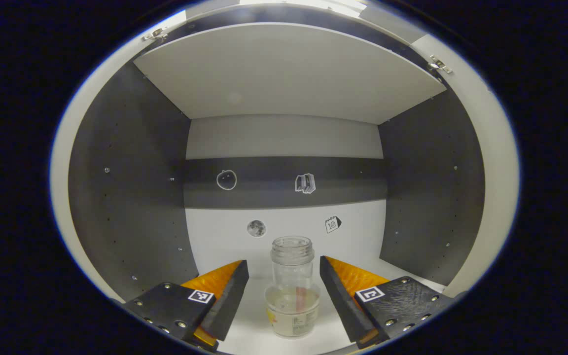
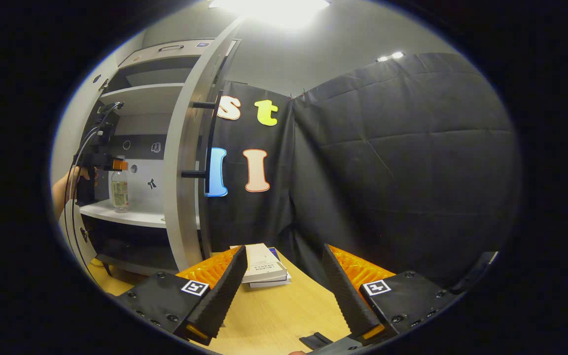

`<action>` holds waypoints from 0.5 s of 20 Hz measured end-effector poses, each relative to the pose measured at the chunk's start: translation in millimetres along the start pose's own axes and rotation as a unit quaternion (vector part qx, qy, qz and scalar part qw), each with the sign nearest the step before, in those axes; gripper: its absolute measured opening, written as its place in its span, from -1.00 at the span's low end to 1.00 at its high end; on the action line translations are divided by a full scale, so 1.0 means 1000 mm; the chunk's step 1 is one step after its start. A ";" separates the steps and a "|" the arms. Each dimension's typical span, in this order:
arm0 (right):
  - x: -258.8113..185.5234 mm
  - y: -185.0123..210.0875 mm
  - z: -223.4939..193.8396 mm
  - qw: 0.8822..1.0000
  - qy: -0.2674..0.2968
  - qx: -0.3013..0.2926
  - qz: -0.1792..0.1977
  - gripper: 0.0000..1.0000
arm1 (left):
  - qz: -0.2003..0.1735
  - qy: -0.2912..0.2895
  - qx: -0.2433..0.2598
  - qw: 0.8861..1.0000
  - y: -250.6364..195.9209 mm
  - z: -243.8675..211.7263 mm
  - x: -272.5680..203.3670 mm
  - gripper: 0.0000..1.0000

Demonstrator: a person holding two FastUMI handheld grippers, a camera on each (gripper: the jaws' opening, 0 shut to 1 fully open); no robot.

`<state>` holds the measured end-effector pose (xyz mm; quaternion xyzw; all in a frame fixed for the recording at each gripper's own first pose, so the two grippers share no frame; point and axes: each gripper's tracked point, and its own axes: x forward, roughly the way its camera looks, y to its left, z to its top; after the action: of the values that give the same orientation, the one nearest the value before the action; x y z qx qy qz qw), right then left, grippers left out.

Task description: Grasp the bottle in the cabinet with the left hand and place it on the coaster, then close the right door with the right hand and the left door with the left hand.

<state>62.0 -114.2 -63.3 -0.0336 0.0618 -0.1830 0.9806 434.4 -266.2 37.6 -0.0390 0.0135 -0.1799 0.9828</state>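
Bright ceiling light [image 2: 274, 7] above a black cloth wall [image 2: 387, 172]; wooden table [image 2: 284, 315] near, holding what seem stacked books [image 2: 263, 271].

Left gripper view being aimed close into cabinet [image 1: 284, 138]; right gripper view being held farther back above table [image 2: 284, 310]; bottle [image 2: 119, 190] being shared.
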 end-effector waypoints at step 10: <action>-0.002 0.007 -0.002 0.999 -0.001 -0.006 0.047 0.94 | 0.016 -0.023 -0.017 0.999 0.004 0.022 -0.040 -0.07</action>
<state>62.7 -106.9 -66.0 -0.0363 0.0632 -0.1362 0.9880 398.8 -247.1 59.5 -0.0597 -0.0056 -0.1635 0.9847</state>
